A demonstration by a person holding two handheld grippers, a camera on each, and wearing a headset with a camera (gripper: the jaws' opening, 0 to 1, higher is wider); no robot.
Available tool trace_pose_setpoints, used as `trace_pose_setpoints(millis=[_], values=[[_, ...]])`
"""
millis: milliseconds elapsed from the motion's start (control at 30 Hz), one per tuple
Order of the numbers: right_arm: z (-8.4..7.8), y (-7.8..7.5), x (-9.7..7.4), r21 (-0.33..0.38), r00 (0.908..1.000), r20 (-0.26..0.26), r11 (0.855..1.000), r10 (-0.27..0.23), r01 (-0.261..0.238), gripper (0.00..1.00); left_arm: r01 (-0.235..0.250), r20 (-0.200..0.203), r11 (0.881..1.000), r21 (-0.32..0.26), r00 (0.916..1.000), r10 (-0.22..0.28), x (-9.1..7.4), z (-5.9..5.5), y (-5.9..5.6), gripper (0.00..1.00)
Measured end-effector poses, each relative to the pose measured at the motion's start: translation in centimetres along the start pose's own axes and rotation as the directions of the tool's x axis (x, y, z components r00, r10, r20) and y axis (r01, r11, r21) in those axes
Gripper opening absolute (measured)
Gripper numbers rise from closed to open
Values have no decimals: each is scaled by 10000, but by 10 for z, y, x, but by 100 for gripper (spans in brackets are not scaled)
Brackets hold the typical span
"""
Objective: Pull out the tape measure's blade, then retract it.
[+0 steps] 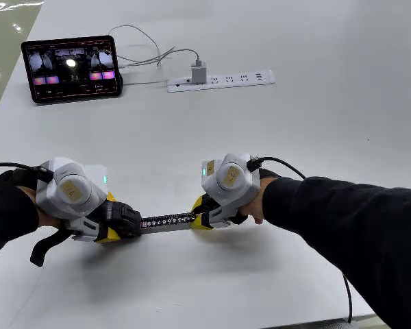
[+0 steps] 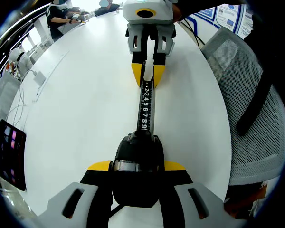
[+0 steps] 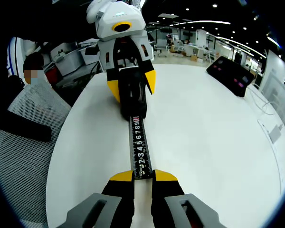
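The black tape measure case (image 2: 137,166) lies on the white table, and my left gripper (image 2: 135,167) is shut on it. In the head view the case (image 1: 125,219) sits at the left, under my left gripper (image 1: 113,221). A short length of dark blade (image 1: 166,221) with white numbers runs from the case to my right gripper (image 1: 200,214), which is shut on the blade's end. The blade (image 3: 139,147) shows roughly ten centimetres of scale between the case (image 3: 133,95) and my right gripper (image 3: 143,176). In the left gripper view the blade (image 2: 146,107) leads away to the right gripper (image 2: 148,76).
A tablet (image 1: 72,67) with a lit screen stands at the back left of the table (image 1: 294,137). A white power strip (image 1: 222,79) with a charger and cables lies behind the middle. A grey mesh chair (image 2: 249,118) stands at the table's near side.
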State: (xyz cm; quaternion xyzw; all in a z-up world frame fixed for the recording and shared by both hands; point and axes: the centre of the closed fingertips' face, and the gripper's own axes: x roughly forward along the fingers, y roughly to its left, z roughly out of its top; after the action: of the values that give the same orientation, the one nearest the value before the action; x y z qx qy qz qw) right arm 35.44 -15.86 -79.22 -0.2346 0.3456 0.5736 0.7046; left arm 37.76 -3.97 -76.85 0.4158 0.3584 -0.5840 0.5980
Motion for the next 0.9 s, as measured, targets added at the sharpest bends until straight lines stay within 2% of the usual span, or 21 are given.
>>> trace_pose_setpoints(millis=[900], values=[[-10, -3, -6, 172, 10000, -15, 9998, -39, 39, 8, 7, -9, 10000, -3, 10000, -7, 1, -1, 0, 32]])
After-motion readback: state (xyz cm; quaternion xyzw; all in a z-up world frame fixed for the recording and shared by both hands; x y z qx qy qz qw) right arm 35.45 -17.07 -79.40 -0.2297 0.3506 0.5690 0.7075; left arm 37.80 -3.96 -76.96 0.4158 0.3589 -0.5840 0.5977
